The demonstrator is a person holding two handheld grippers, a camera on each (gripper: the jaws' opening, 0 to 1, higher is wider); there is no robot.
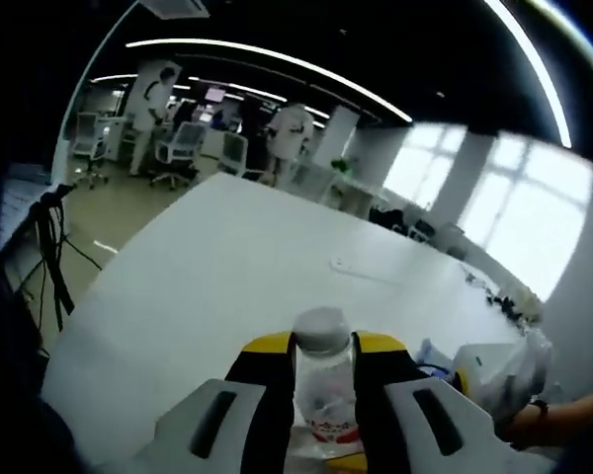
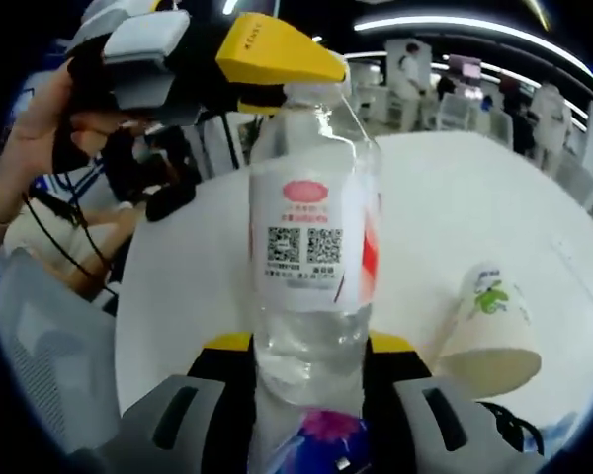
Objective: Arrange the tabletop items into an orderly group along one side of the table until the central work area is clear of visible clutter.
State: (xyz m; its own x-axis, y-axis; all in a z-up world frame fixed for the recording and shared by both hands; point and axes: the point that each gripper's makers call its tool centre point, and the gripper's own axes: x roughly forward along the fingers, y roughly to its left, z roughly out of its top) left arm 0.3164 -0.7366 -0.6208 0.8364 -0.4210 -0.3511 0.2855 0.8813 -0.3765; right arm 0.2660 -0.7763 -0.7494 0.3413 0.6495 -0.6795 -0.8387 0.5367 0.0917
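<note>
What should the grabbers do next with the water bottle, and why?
Probably let one go. Both the left gripper and the right gripper appear shut on the bottle, at top and base. Then carry it beside the tipped paper cup.

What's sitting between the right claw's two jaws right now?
The clear water bottle, upright between the jaws in the right gripper view; the left claw grips its top. A paper cup lies beside it.
</note>
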